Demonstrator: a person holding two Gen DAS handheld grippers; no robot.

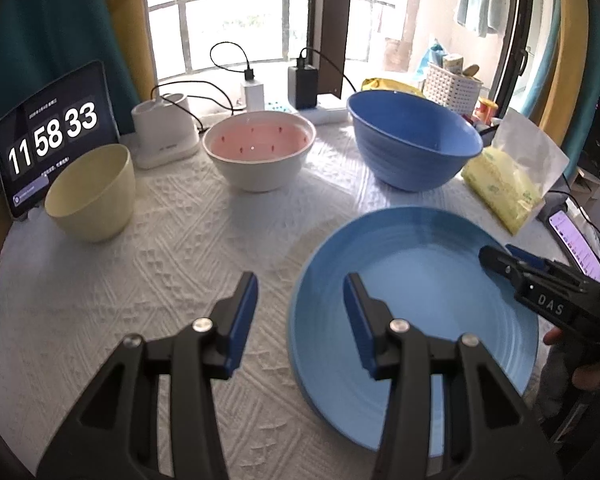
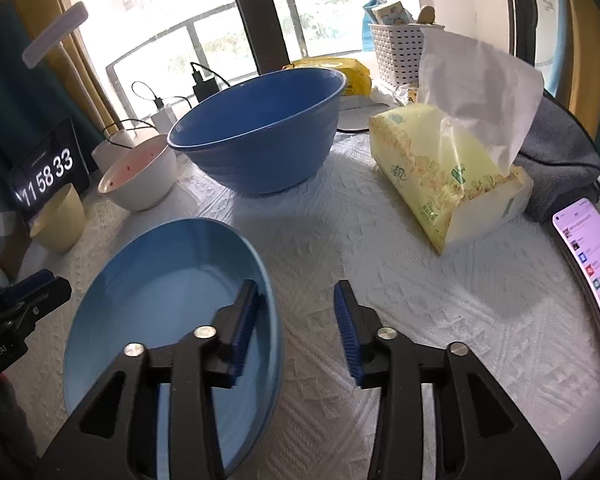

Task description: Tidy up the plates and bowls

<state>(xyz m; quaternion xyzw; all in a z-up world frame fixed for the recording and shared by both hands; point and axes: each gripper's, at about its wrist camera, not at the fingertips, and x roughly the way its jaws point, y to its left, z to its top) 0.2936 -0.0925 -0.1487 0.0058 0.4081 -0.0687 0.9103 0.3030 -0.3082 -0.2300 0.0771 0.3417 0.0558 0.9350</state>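
Now the left gripper [image 1: 300,316] has its fingers apart with nothing between them; the blue plate's [image 1: 416,320] left rim lies under its right finger; the right gripper [image 2: 296,320] is spread too, over the plate's right rim; the plate rests on a bumpy white cloth [image 1: 160,260]; past the fingers stand a yellow bowl [image 1: 92,192], a pink bowl [image 1: 260,152] and a big blue bowl [image 1: 412,144]; behind them a bright window [image 1: 228,20] and a clock screen [image 1: 52,136].

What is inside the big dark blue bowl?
The blue bowl looks empty: only its smooth blue inside shows. Its near wall hides the very bottom, so something small and flat there could not be seen.
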